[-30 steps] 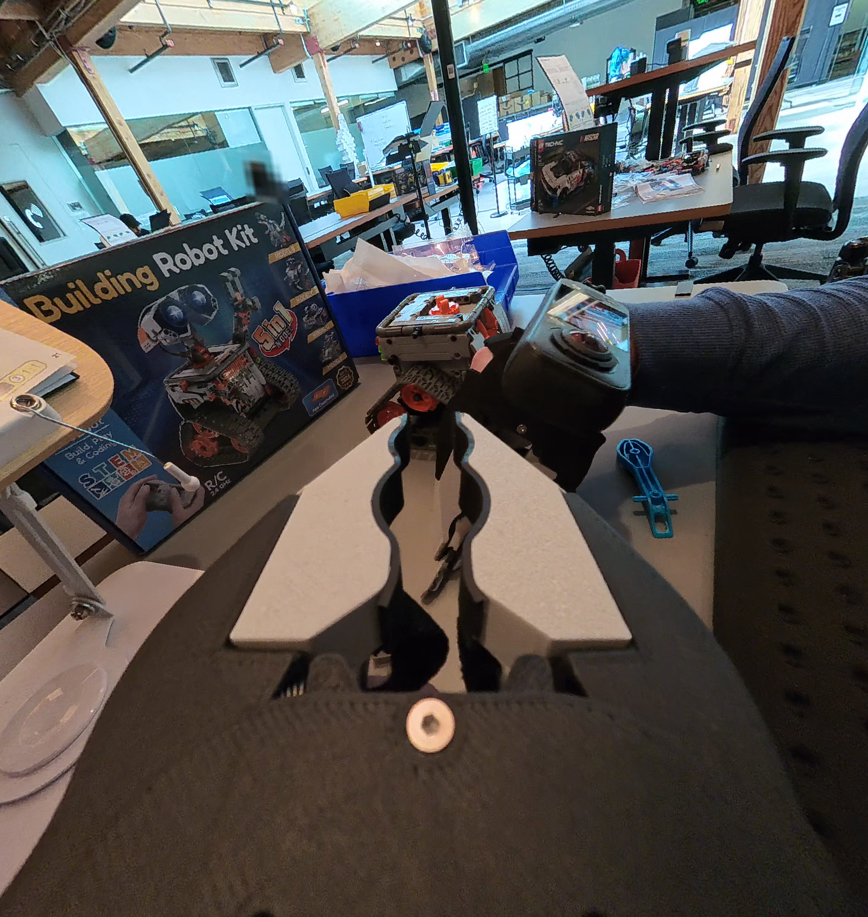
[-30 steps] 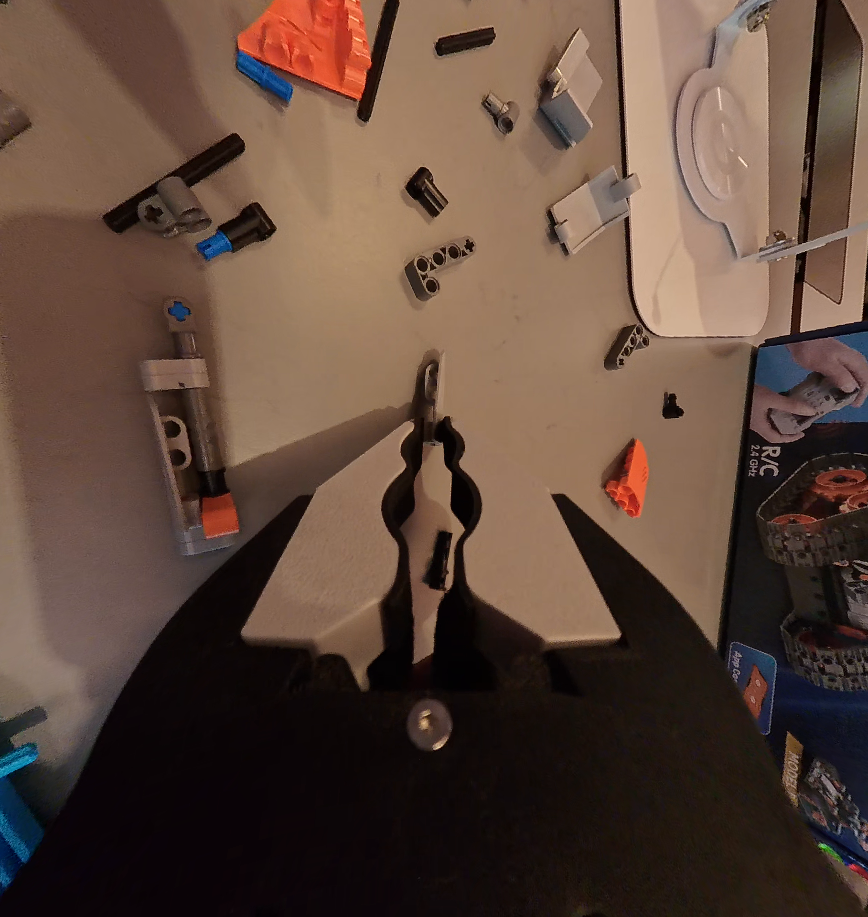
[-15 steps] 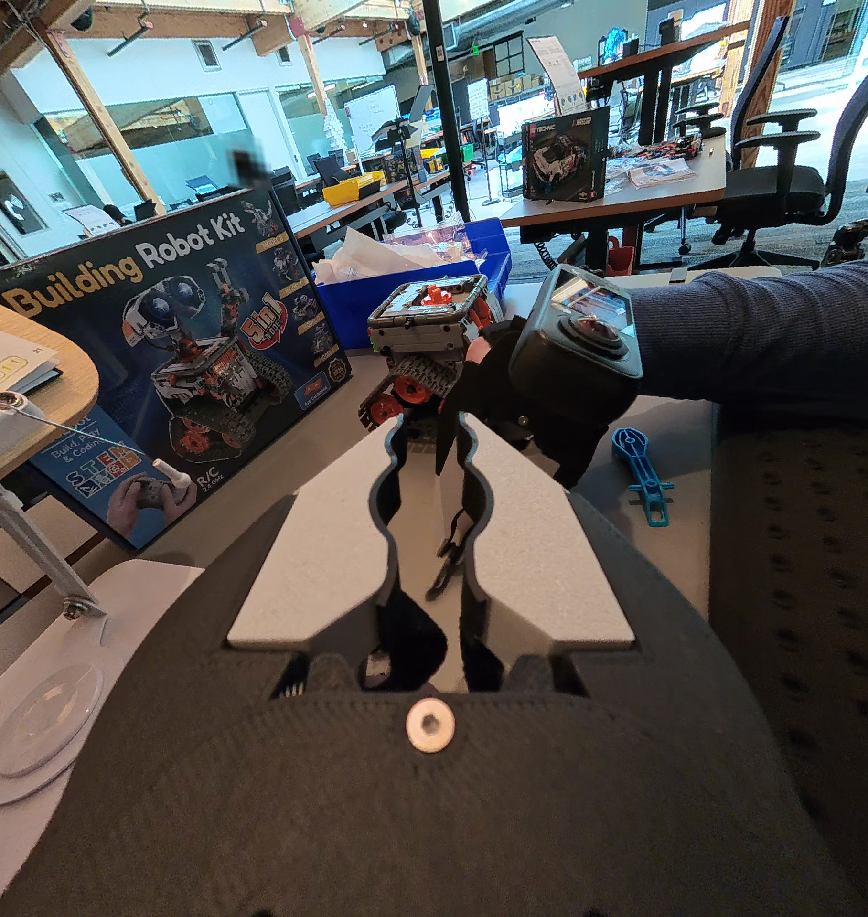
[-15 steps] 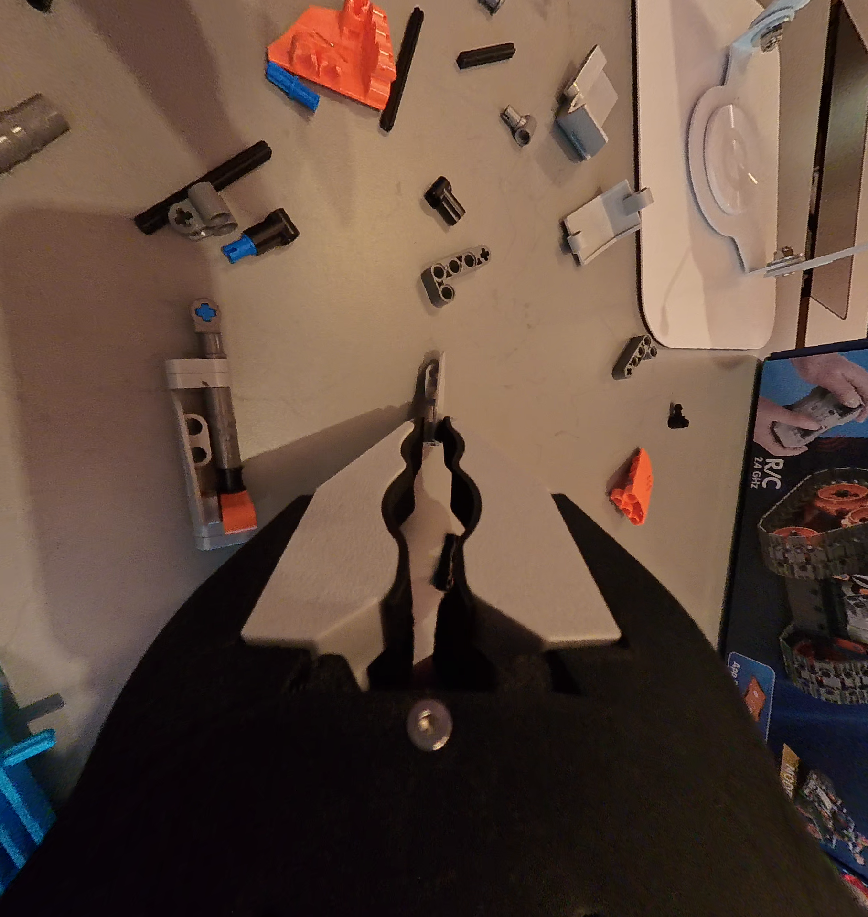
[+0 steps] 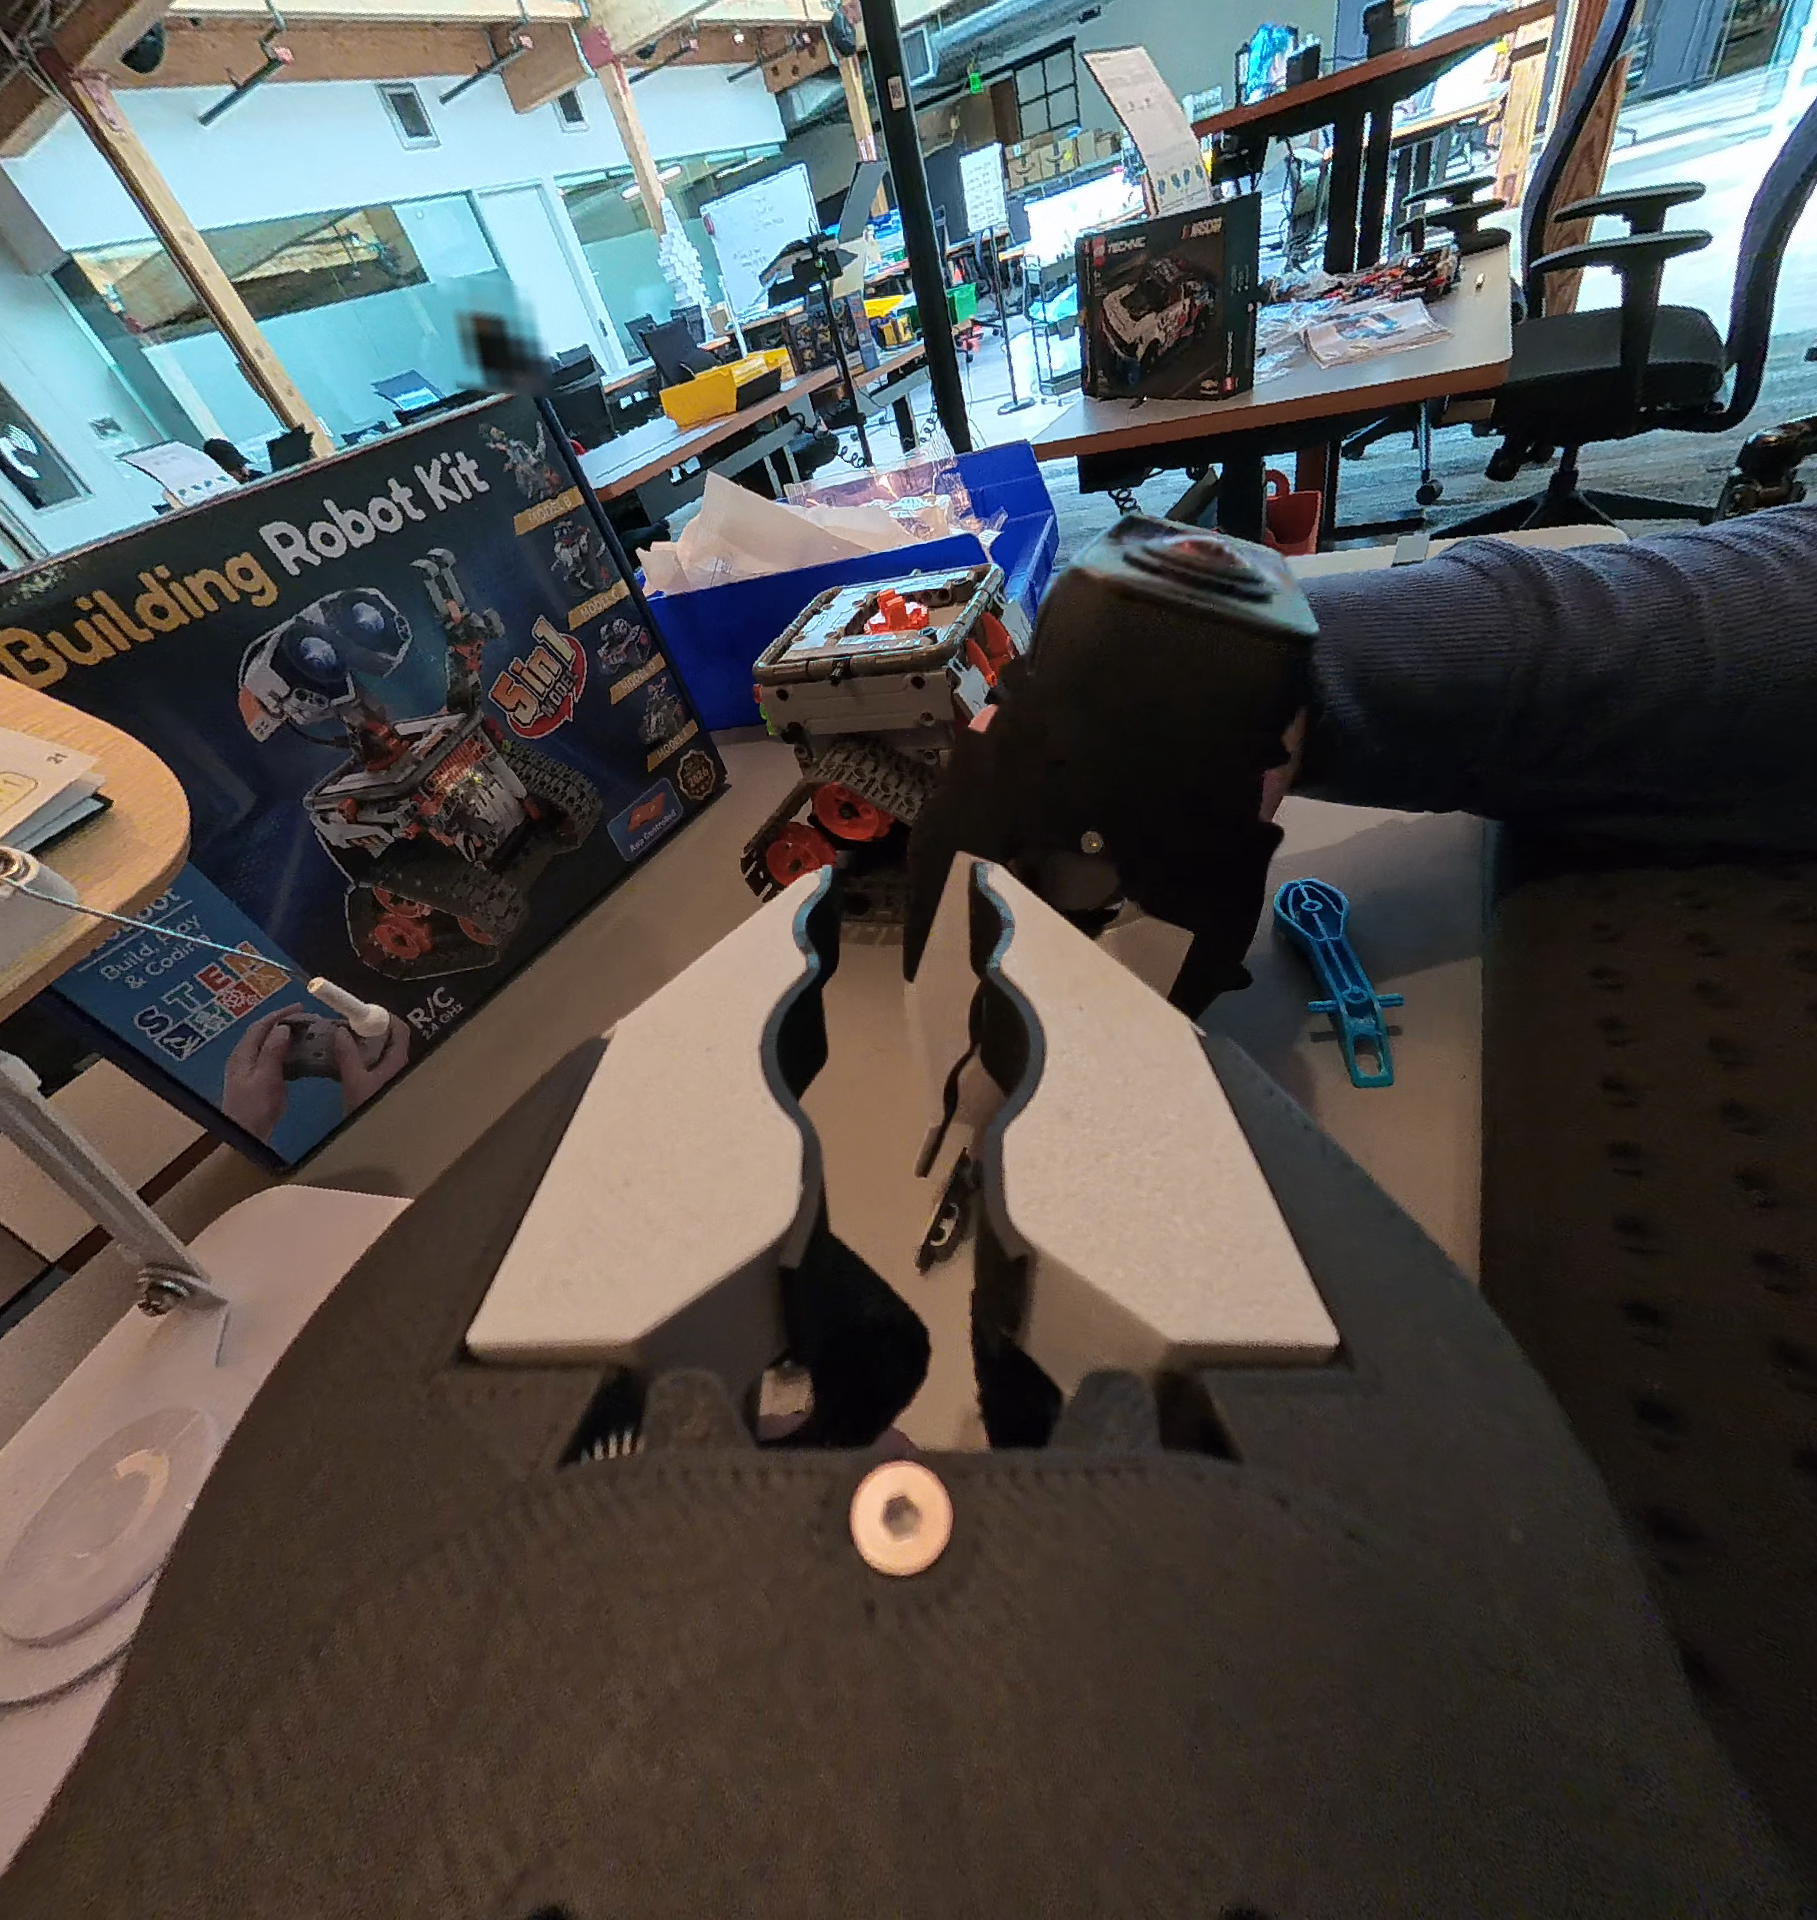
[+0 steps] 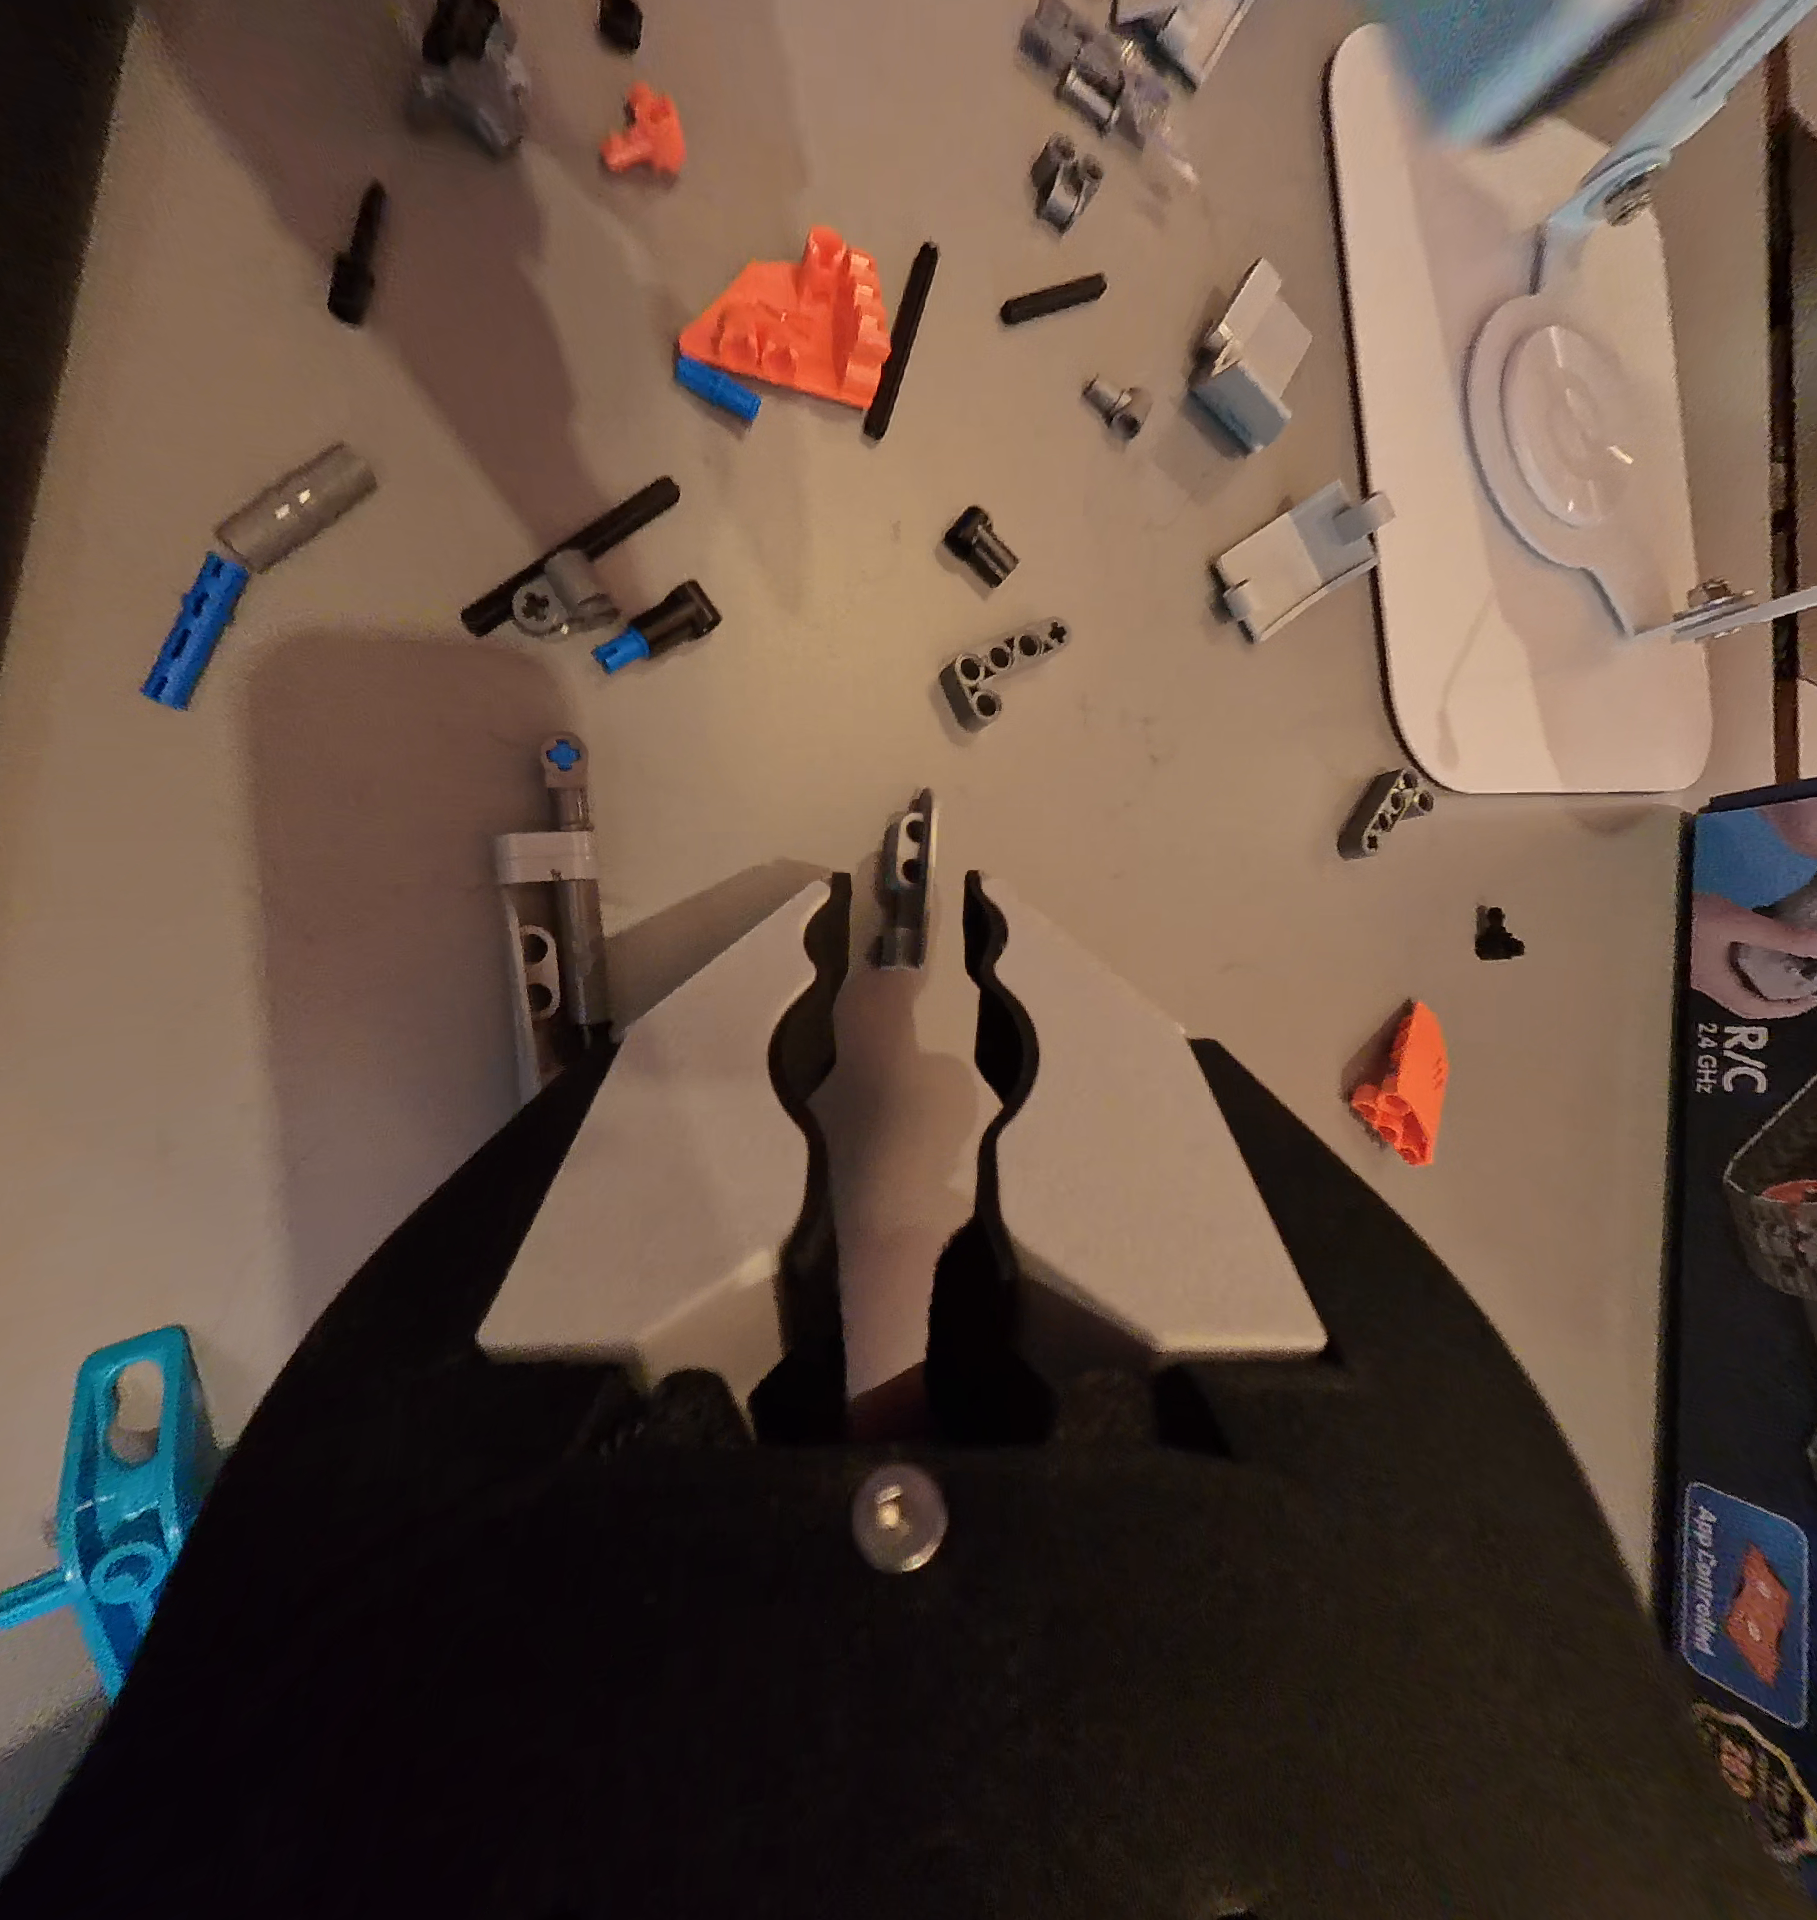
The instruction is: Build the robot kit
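My right gripper [image 6: 904, 878] is open and points down at the grey table [image 6: 260, 1039]. A small dark grey holed beam [image 6: 902, 904] stands edge-on between its fingertips, with a gap on each side. In the left wrist view the right gripper [image 5: 1122, 748] hangs just beyond my left gripper [image 5: 902, 894], held by an arm in a dark blue sleeve [image 5: 1610, 665]. My left gripper's fingers stand a little apart. A thin black piece [image 5: 945, 1174] shows in the gap near the right finger; I cannot tell whether it is gripped. A tracked robot model [image 5: 873, 686] stands behind.
Loose parts lie ahead of the right gripper: an L-shaped grey beam [image 6: 997, 675], an orange plate [image 6: 790, 322], a grey cylinder assembly [image 6: 551, 914], an orange wedge [image 6: 1403, 1081]. The kit box [image 5: 343, 727] stands left, a white stand base [image 6: 1548, 468] nearby, a blue tool [image 5: 1335, 987] right. From either gripper's tips it is about 20 cm to the tracked robot model [image 5: 873, 686].
My right gripper has opened; it was shut on the grey beam, which now sits loose between the tips. The right view has shifted so table parts slid down-frame. The left gripper barely moved.
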A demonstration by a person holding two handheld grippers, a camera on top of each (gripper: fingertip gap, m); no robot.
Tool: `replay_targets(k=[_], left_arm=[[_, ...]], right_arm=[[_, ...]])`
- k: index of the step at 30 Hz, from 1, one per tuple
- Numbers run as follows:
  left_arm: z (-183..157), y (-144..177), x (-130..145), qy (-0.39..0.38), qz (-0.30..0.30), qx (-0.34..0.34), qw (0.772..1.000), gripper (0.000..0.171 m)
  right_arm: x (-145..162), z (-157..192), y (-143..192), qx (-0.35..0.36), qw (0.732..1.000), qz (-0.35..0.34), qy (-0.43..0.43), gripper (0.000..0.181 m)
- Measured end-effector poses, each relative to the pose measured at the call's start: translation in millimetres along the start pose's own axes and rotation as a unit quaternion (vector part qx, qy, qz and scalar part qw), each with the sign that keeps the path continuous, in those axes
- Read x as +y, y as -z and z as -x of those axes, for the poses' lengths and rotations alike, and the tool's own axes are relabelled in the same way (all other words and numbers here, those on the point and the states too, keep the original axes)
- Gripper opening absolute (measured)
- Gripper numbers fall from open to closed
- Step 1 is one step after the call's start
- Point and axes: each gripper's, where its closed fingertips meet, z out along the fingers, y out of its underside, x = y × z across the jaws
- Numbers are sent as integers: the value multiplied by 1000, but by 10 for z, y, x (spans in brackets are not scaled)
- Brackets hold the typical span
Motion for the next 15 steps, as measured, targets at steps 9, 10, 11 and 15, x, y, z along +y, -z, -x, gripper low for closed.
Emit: replay_targets(k=[9,10,11,15], left_arm=[[-27,51,-100,-6,-11,-1,1000,25],[-51,61,-121,4,-15,8,1000,26],[-58,72,-135,7,-17,11,1000,26],[-63,110,-171,-19,-18,2,1000,25]], right_arm=[[-73,-136,7,14,998,-54,-38,16],[-77,-148,3,16,997,-59,-42,15],[-77,-166,-2,19,997,-62,-45,15],[-98,-244,-8,42,995,-76,-44,13]])
